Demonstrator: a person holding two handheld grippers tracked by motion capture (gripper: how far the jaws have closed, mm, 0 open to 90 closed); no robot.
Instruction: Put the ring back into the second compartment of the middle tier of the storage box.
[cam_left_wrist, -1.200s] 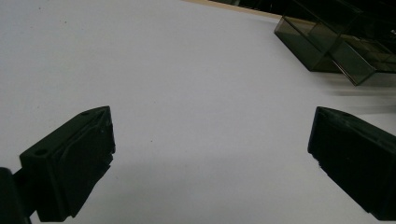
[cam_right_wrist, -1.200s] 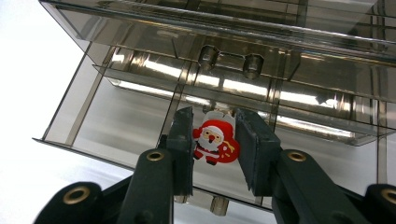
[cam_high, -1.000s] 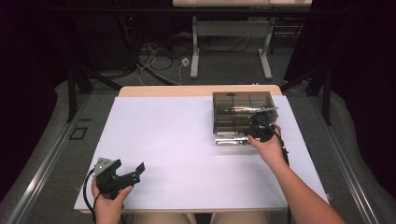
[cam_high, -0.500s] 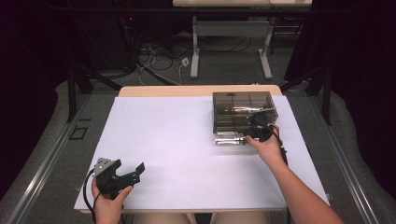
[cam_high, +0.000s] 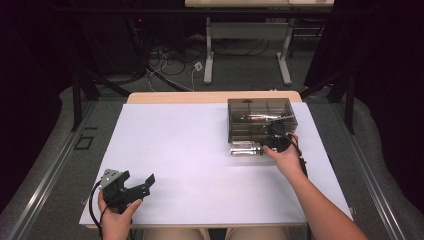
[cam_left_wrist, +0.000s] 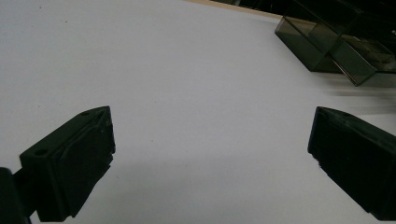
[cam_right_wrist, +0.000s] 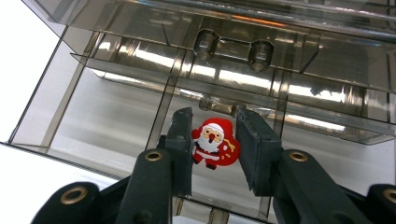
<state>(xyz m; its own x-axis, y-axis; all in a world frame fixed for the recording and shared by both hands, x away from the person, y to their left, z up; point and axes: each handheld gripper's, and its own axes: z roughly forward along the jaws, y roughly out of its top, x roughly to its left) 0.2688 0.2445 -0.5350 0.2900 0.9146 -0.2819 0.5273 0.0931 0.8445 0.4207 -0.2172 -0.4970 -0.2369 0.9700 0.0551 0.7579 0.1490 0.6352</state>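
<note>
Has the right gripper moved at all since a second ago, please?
No: the right gripper stays beside the smoky drawer box, at its near edge.

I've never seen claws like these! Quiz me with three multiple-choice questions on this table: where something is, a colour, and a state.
1. Where is the Santa figure?
A. between the right claw's jaws, at the smoky plastic drawer box
B. under the left claw
C. on the floor

2. What colour is the Santa's suit?
A. blue
B. red
C. green

3. How does the left claw stand?
A. shut on a pen
B. shut on nothing
C. open, holding nothing

Answers: 1 A, the right gripper view shows it pinched between the pads. 2 B, plainly red there. 3 C, its jaws stand wide over the white table.
</note>
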